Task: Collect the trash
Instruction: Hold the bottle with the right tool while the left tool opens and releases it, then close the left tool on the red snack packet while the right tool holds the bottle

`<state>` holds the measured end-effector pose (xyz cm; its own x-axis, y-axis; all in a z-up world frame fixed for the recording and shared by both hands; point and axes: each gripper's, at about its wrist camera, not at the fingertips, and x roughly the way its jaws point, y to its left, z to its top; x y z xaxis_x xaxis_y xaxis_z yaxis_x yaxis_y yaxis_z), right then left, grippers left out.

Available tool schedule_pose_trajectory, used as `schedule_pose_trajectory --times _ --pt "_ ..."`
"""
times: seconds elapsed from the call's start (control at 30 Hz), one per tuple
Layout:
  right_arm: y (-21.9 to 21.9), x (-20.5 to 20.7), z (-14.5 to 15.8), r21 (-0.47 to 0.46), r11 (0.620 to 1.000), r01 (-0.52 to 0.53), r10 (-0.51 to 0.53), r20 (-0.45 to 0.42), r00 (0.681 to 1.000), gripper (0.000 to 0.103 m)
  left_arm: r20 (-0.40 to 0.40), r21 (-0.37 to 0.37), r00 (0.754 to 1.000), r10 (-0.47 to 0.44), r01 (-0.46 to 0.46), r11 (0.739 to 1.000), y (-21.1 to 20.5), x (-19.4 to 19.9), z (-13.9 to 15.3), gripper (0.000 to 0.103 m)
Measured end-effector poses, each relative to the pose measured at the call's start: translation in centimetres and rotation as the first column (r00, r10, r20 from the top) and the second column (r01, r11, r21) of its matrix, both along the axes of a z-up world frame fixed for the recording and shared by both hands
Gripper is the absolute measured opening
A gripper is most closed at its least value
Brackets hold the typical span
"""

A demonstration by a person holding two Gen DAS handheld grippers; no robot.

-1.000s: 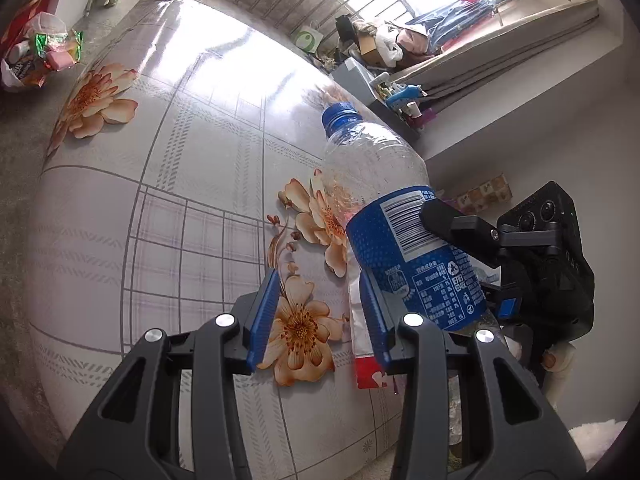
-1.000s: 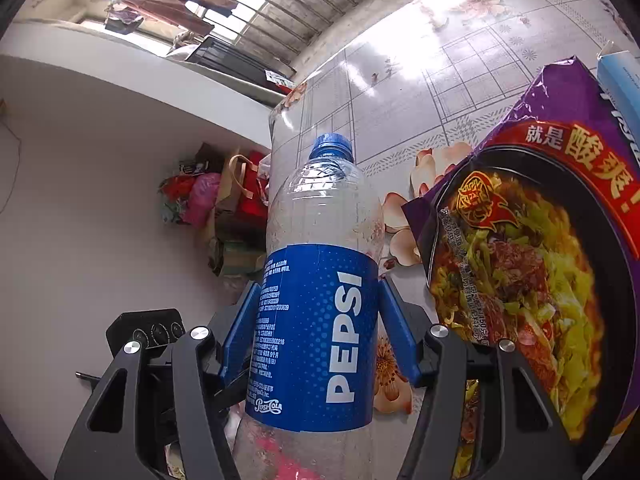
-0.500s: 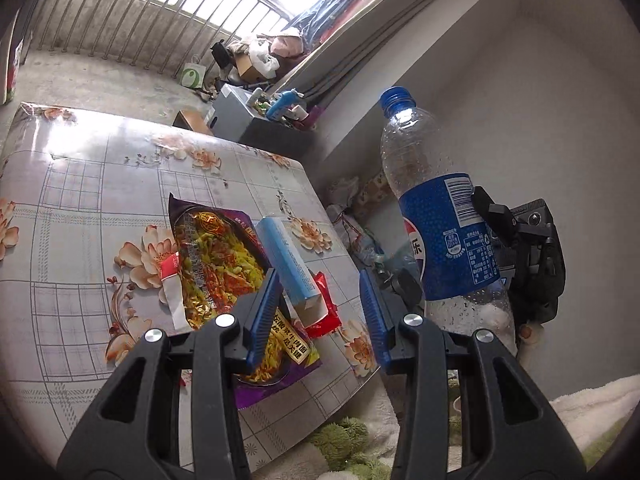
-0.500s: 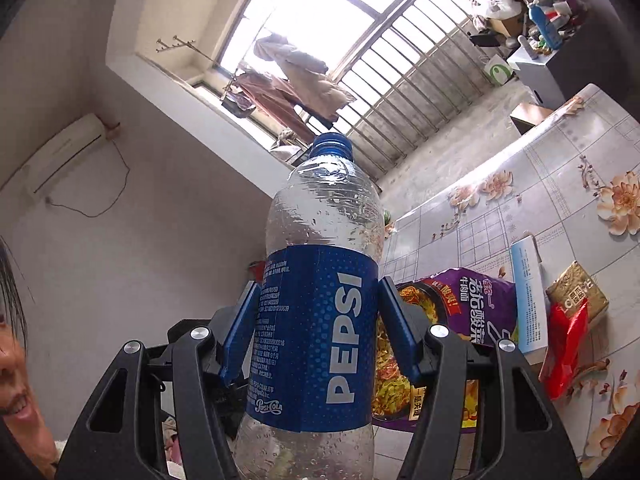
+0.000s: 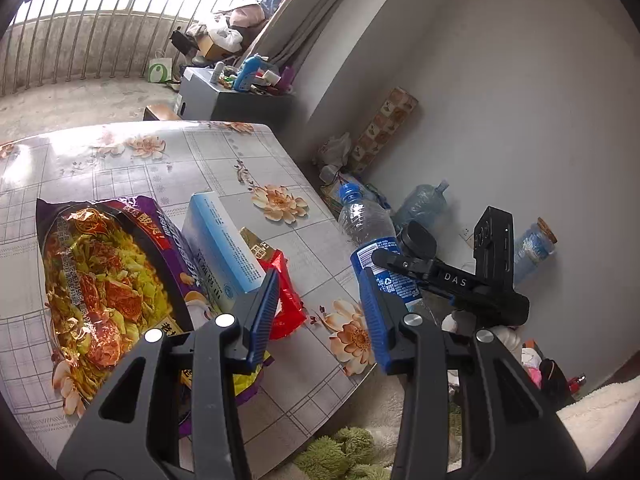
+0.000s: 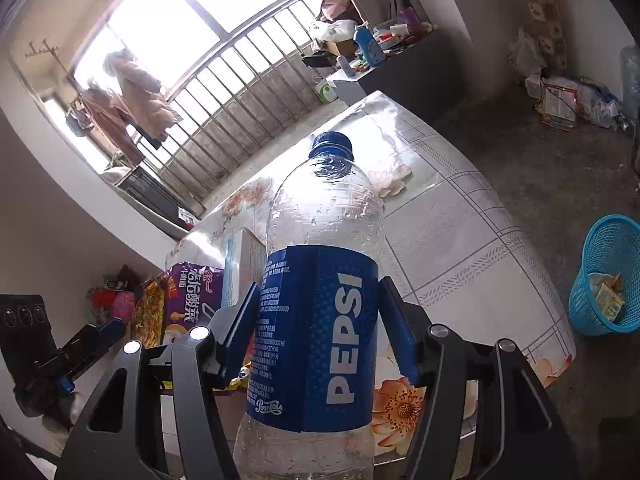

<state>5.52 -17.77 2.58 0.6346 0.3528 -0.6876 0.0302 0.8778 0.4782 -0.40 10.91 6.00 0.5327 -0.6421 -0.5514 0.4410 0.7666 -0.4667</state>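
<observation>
Gripping the empty Pepsi bottle point(image 6: 320, 312) by its blue label, your right tongs point(image 6: 320, 320) hold it upright beside the worktop point(image 6: 460, 248); the left tongs point(image 5: 320, 316) gape, grasping nothing. Carry the thin, crinkly plastic level to the blue mesh basket point(image 6: 600, 280) on the floor, then let go. The glossy noodle bag point(image 5: 100, 280) and pale carton point(image 5: 224, 248) lie on the worktop
</observation>
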Motion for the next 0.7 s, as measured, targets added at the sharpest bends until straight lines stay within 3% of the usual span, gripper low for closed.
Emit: schedule_pose_trajectory --times 0.2,0.37,0.53,0.7 --pt "0.4 1.6 -3.1 -0.158 0.987 0.022 -0.034 -0.073 0.997 0.059 0.027 0.184 0.999 -0.021 0.016 0.983 -5.1 0.4 -2.4 0.038" --pt "0.0 1.4 -4.3 -0.137 0.99 0.026 -0.041 -0.108 0.993 0.06 0.054 0.296 0.998 -0.04 0.023 0.955 -7.6 0.5 -4.2 0.039" --pt "-0.4 1.2 -4.6 -0.113 0.993 0.024 -0.036 -0.105 0.994 0.063 0.058 0.362 0.997 -0.046 0.022 0.932 -9.0 1.1 -5.0 0.04" --pt "-0.8 1.7 -5.2 -0.108 0.994 0.02 -0.032 -0.119 0.992 0.068 0.058 0.481 0.997 -0.043 0.01 0.877 -10.5 1.8 -6.6 0.04"
